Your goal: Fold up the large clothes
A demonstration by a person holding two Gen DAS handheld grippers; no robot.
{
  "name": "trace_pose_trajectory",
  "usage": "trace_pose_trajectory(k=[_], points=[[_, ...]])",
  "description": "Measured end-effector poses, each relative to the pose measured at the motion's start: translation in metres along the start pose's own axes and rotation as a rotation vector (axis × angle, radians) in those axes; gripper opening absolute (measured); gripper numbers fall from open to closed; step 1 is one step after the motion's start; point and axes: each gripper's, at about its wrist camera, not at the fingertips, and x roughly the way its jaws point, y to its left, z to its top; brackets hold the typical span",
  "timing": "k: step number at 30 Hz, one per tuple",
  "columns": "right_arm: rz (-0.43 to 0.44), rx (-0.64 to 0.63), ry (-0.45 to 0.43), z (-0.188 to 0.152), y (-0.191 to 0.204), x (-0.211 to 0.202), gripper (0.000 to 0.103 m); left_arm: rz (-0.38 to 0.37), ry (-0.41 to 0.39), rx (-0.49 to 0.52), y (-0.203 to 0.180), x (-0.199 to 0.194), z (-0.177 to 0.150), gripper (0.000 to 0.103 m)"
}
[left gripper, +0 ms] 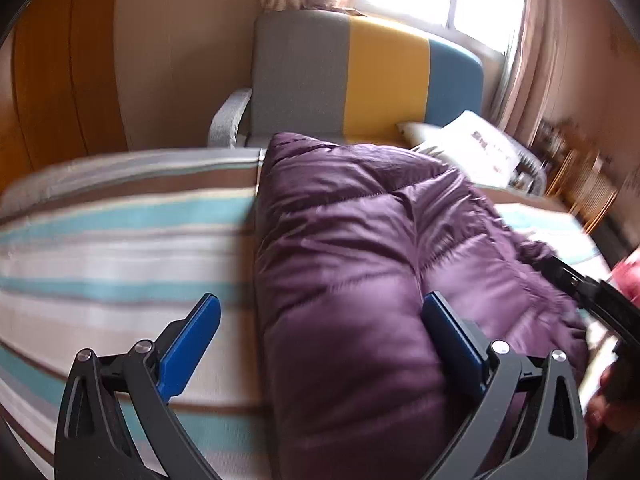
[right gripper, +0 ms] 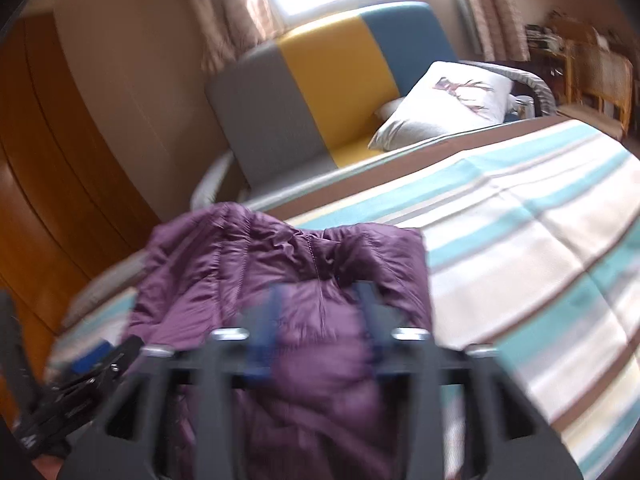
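Note:
A purple puffer jacket [left gripper: 360, 240] lies folded into a long bundle on the striped bed [left gripper: 112, 248]. My left gripper [left gripper: 320, 320] is open and empty, its blue pads [left gripper: 192, 344] astride the jacket's near left edge. The right gripper's black body [left gripper: 592, 292] shows at the jacket's right side. In the right wrist view the jacket [right gripper: 280, 280] fills the lower left, collar and zip toward the far end. My right gripper [right gripper: 320, 308] is blurred by motion; its blue fingers [right gripper: 268, 320] stand apart over the jacket. The left gripper [right gripper: 92, 364] shows at lower left.
A grey, yellow and blue sofa [left gripper: 360, 80] stands beyond the bed under a bright window, with a white pillow [right gripper: 444, 100] on it. An orange-brown wooden wardrobe [right gripper: 52, 184] is at left. Wooden furniture [right gripper: 592, 68] stands at far right. Striped bedspread [right gripper: 520, 220] stretches right of the jacket.

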Motion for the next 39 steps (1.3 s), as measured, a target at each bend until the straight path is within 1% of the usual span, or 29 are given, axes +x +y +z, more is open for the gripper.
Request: trace_pose_trajectory(k=[1, 2, 4, 6, 8, 11, 16, 18, 20, 21, 23, 25, 26, 29, 30, 31, 32, 33, 34, 35, 37, 39], points=[[0.004, 0.008, -0.019, -0.003, -0.002, -0.011, 0.066, -0.039, 0.006, -0.054, 0.009, -0.007, -0.005, 0.101], [-0.006, 0.005, -0.027, -0.007, -0.004, -0.022, 0.066, -0.063, 0.013, -0.087, 0.013, -0.010, -0.009, 0.101], [-0.027, 0.008, 0.000, -0.013, -0.009, -0.030, 0.066, -0.109, 0.033, -0.149, 0.023, -0.015, -0.017, 0.101], [-0.017, 0.046, 0.039, -0.022, -0.020, -0.035, 0.066, -0.164, 0.055, -0.204, 0.034, -0.020, -0.028, 0.101], [0.007, 0.098, 0.076, -0.031, -0.031, -0.036, 0.066, -0.214, 0.075, -0.225, 0.040, -0.024, -0.036, 0.101], [0.054, 0.166, 0.099, -0.037, -0.042, -0.035, 0.066, -0.255, 0.100, -0.200, 0.041, -0.025, -0.041, 0.101], [0.077, 0.198, 0.150, -0.029, -0.044, -0.017, 0.066, -0.282, 0.118, -0.151, 0.038, -0.025, -0.033, 0.101], [0.073, 0.205, 0.182, -0.026, -0.047, -0.010, 0.067, -0.282, 0.114, -0.132, 0.035, -0.024, -0.025, 0.101], [0.069, 0.198, 0.213, -0.023, -0.048, -0.001, 0.070, -0.265, 0.114, -0.117, 0.032, -0.022, -0.018, 0.101], [0.058, 0.182, 0.236, -0.022, -0.048, 0.005, 0.075, -0.264, 0.122, -0.108, 0.030, -0.020, -0.017, 0.101], [0.059, 0.172, 0.265, -0.021, -0.051, 0.014, 0.076, -0.268, 0.150, -0.080, 0.023, -0.011, -0.014, 0.101], [0.082, 0.196, 0.298, -0.022, -0.057, 0.022, 0.076, -0.271, 0.159, -0.057, 0.018, -0.004, -0.015, 0.101], [0.094, 0.208, 0.300, -0.021, -0.062, 0.025, 0.076, -0.275, 0.168, -0.051, 0.016, -0.001, -0.015, 0.101], [0.103, 0.176, 0.293, -0.019, -0.061, 0.029, 0.074, -0.306, 0.190, -0.076, 0.016, 0.008, -0.016, 0.101], [0.114, 0.170, 0.294, -0.017, -0.061, 0.033, 0.068, -0.329, 0.200, -0.096, 0.017, 0.009, -0.017, 0.101], [0.143, 0.186, 0.300, -0.018, -0.062, 0.035, 0.062, -0.353, 0.207, -0.111, 0.019, 0.010, -0.017, 0.101], [0.165, 0.213, 0.303, -0.019, -0.064, 0.036, 0.060, -0.406, 0.216, -0.136, 0.019, 0.010, -0.017, 0.101], [0.179, 0.230, 0.306, -0.020, -0.064, 0.038, 0.057, -0.424, 0.218, -0.142, 0.018, 0.011, -0.017, 0.101], [0.196, 0.247, 0.307, -0.020, -0.066, 0.040, 0.055, -0.424, 0.214, -0.131, 0.014, 0.011, -0.018, 0.101], [0.200, 0.251, 0.306, -0.022, -0.067, 0.041, 0.055, -0.406, 0.210, -0.107, 0.010, 0.011, -0.019, 0.101], [0.204, 0.253, 0.302, -0.022, -0.066, 0.041, 0.050, -0.368, 0.211, -0.055, 0.002, 0.014, -0.020, 0.101], [0.202, 0.244, 0.290, -0.023, -0.064, 0.038, 0.046, -0.367, 0.217, -0.053, 0.000, 0.017, -0.022, 0.101]])
